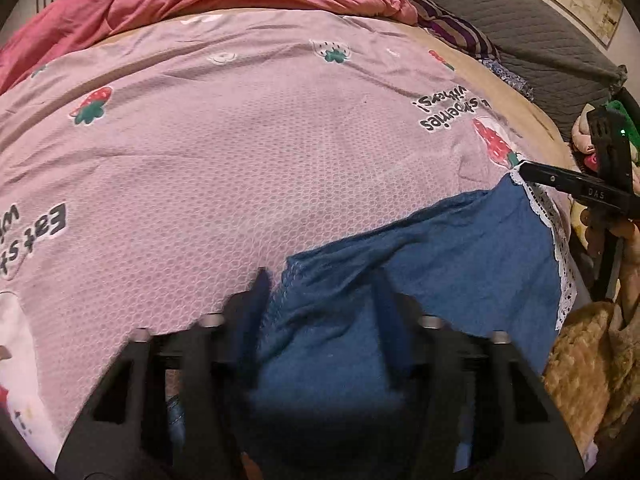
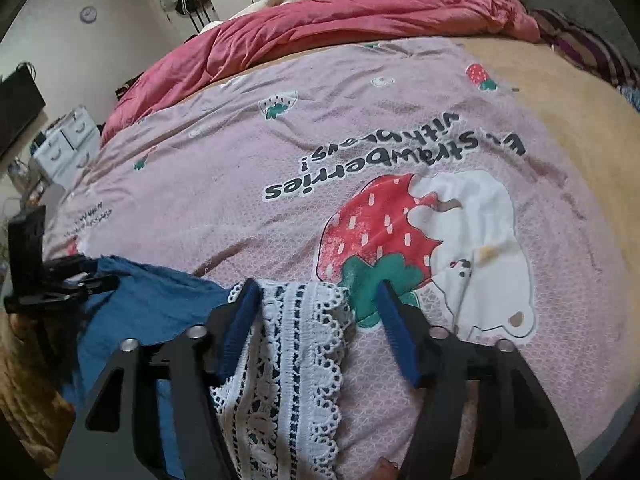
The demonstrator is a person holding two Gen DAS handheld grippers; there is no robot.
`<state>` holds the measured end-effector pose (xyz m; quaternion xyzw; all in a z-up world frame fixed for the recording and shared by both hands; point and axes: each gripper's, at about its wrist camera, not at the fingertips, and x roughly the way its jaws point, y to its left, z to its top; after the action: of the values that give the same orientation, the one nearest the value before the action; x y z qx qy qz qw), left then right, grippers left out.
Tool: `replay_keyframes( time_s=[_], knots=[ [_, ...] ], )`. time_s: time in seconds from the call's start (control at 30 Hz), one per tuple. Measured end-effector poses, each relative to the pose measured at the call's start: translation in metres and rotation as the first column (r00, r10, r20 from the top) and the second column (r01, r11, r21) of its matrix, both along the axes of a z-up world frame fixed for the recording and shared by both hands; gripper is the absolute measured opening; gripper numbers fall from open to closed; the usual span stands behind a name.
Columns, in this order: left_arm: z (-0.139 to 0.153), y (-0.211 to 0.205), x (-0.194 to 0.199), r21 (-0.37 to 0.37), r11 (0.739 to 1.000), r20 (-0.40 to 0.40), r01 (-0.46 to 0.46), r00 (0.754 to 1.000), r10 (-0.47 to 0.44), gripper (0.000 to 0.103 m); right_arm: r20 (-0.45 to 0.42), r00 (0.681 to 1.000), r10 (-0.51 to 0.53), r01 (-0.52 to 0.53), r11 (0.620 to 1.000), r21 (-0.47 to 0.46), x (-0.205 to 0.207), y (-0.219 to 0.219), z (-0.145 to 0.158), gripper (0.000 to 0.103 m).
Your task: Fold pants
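Straddling blue pants (image 1: 460, 248), left gripper (image 1: 320, 292) spread wide; right gripper (image 2: 316, 308) spread over lace trim (image 2: 296, 344), lower centre; shallow bite risks slipping, bedspread (image 2: 280, 152) snagging

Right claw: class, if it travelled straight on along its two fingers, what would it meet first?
The right claw stands open over the white lace trim of the blue pants. Straight on, it would probably meet the pink strawberry bedspread first, though depth is unclear.

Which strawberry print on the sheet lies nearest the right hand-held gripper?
The big red strawberry beside the white bear, just beyond the right hand-held gripper. The other strawberries are small and lie farther up the pink sheet.
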<state>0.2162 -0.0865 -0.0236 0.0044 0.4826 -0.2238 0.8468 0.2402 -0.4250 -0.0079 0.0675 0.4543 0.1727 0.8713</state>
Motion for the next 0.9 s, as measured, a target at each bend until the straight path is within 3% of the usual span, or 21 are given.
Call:
replay_keyframes(
  time_s=[0.1,0.17,0.27,0.33,0.4,0.6,0.73,0.9],
  knots=[
    [0.001,-0.004,-0.001,-0.019,1.0,0.003,0.011,1.0,-0.011,0.01,-0.02,0.999,0.03,-0.029,0.999,0.029,0.003,0.005,-0.002,0.048],
    [0.002,-0.005,-0.004,-0.023,1.0,0.007,0.013,1.0,-0.013,0.006,-0.035,0.998,0.046,-0.047,0.999,-0.001,0.003,0.013,-0.006,0.046],
    [0.004,0.001,-0.004,-0.063,0.998,0.005,-0.023,1.0,0.024,0.002,-0.047,0.998,0.048,-0.049,0.999,-0.008,0.001,0.016,-0.01,0.034],
    [0.009,0.004,-0.007,-0.069,0.997,0.036,-0.048,0.998,0.05,0.001,-0.016,0.998,0.068,-0.068,0.998,-0.009,-0.006,0.019,-0.003,0.023],
    [0.016,0.005,-0.011,-0.055,0.997,0.077,-0.056,0.995,0.06,0.001,0.035,0.995,0.091,-0.09,0.995,-0.031,-0.017,0.027,0.006,0.02],
    [0.037,0.003,-0.01,-0.067,0.997,0.129,-0.042,0.99,0.05,0.001,0.153,0.988,0.006,-0.002,1.0,-0.026,-0.013,0.022,0.037,0.019],
    [0.045,-0.004,-0.001,-0.005,0.999,0.175,-0.054,0.983,0.054,0.001,0.187,0.982,0.025,-0.006,0.994,-0.105,0.012,0.034,0.051,0.018],
    [0.028,-0.002,0.023,0.032,0.995,0.134,-0.092,0.987,0.086,0.001,0.122,0.989,0.078,-0.054,0.981,-0.188,0.055,0.046,0.036,0.018]
  ],
)
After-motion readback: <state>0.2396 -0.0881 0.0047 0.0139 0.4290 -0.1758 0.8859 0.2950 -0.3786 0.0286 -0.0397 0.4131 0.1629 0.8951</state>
